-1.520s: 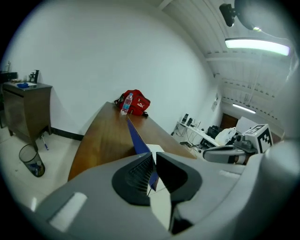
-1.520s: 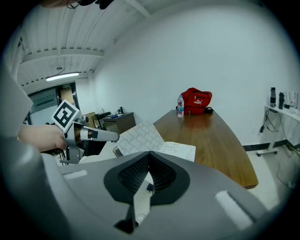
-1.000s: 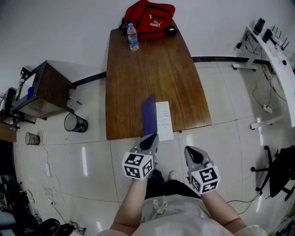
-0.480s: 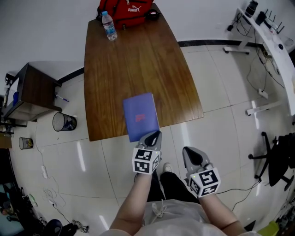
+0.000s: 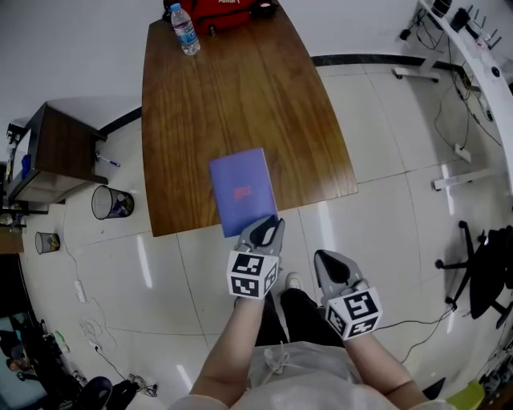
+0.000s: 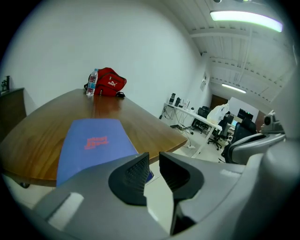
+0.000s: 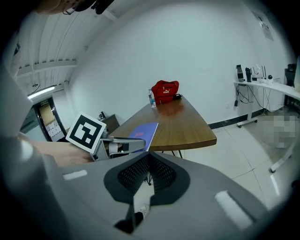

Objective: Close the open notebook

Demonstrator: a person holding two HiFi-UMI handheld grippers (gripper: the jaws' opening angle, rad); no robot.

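The notebook [image 5: 240,190] lies closed on the wooden table [image 5: 240,96], blue cover up, its near end jutting over the table's front edge. My left gripper [image 5: 264,228] sits at that near end. Its jaws are opening, with a gap between the pads and only the notebook's corner showing beyond them. In the left gripper view the blue cover [image 6: 93,140] spreads out just past the left gripper [image 6: 153,161]. My right gripper [image 5: 330,260] hangs over the floor to the right, its jaws shut on nothing. The right gripper view shows the right gripper [image 7: 148,159] and the notebook [image 7: 140,131] ahead on the left.
A water bottle [image 5: 184,30] and a red bag [image 5: 228,10] stand at the table's far end. Left of the table are a dark side cabinet [image 5: 60,152] and a waste bin [image 5: 111,202]. An office chair [image 5: 489,280] and a white desk [image 5: 473,48] are on the right.
The blue cover, upright over a white page a second ago, now lies flat with the notebook closed. My left gripper sank to the notebook's near end and its jaws have parted.
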